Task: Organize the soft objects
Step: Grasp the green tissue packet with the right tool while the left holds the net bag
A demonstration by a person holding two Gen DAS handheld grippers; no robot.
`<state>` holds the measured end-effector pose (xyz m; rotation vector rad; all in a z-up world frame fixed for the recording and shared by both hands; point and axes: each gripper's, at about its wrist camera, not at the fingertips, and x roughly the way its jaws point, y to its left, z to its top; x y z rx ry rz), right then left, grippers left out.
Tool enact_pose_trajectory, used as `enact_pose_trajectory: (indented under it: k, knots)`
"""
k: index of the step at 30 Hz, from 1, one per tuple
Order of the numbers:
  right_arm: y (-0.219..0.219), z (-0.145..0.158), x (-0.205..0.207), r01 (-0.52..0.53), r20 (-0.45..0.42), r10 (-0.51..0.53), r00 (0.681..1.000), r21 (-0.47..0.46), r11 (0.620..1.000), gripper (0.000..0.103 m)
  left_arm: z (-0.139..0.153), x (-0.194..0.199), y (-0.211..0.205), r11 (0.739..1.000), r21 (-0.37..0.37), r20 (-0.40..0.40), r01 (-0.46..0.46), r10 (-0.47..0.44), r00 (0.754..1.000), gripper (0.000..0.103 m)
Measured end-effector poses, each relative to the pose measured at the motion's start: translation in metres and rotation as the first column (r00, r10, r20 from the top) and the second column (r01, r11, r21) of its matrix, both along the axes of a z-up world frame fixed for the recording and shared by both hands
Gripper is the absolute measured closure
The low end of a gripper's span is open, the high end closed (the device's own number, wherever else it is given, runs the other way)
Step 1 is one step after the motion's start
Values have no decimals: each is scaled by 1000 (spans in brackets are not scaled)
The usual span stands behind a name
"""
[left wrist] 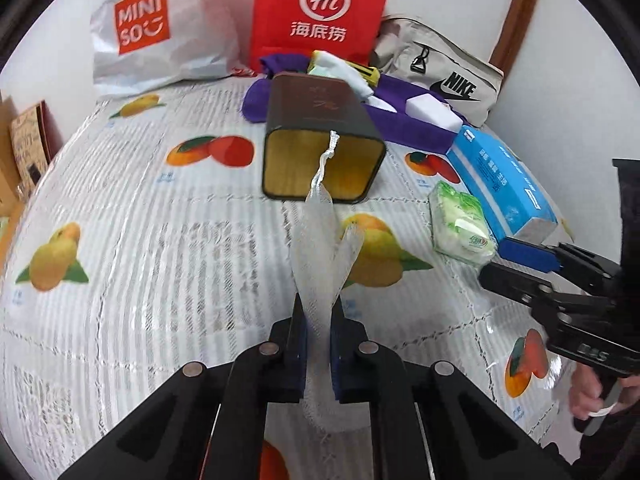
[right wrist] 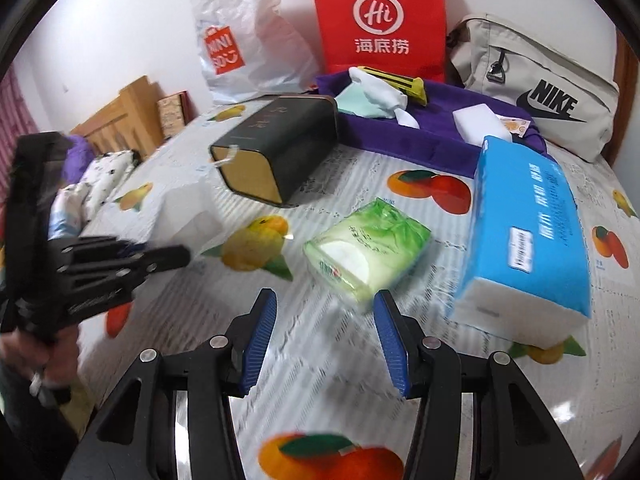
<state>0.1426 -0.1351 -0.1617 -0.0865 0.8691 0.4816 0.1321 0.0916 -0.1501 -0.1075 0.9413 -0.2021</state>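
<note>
One mesh pouch (left wrist: 320, 248) pinched in left claw (left wrist: 319, 320), two tissue packs nearby

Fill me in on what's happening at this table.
A person holds a gripper in each hand over a fruit-print tablecloth. The left gripper is shut on a white mesh pouch, in front of a dark box lying open-end forward. The right gripper is open and empty near a green tissue pack.

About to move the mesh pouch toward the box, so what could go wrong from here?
1. The left gripper pinches only one end of the white mesh pouch; the thin net may slip out.
2. Its drawstring dangles by the dark box opening and could snag the rim.
3. The right gripper, open near the green tissue pack, could nudge it.
</note>
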Motion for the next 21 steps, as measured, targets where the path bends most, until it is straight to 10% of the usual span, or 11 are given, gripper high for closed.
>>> enact_pose_trajectory:
  k: [7, 9, 10, 16, 21]
  knots:
    - [12, -10, 18, 52, 17, -52, 998, -21, 998, 56, -5, -2, 11, 997, -78, -3, -7, 6, 1000, 94]
    - [16, -15, 23, 31, -21, -32, 999, -26, 999, 98, -5, -1, 11, 996, -85, -1, 0, 0, 1000, 94]
    - [16, -18, 24, 17, -41, -18, 999, -20, 1000, 100, -5, -1, 11, 996, -89, -1, 1, -1, 1000, 94]
    - [15, -9, 8, -27, 2, 28, 1000, -50, 998, 99, -6, -1, 13, 995, -103, -3, 4, -4, 1000, 94]
    - [23, 4, 10, -59, 103, 67, 992, -73, 996, 59, -6, -1, 13, 993, -119, -2, 2, -3, 1000, 94]
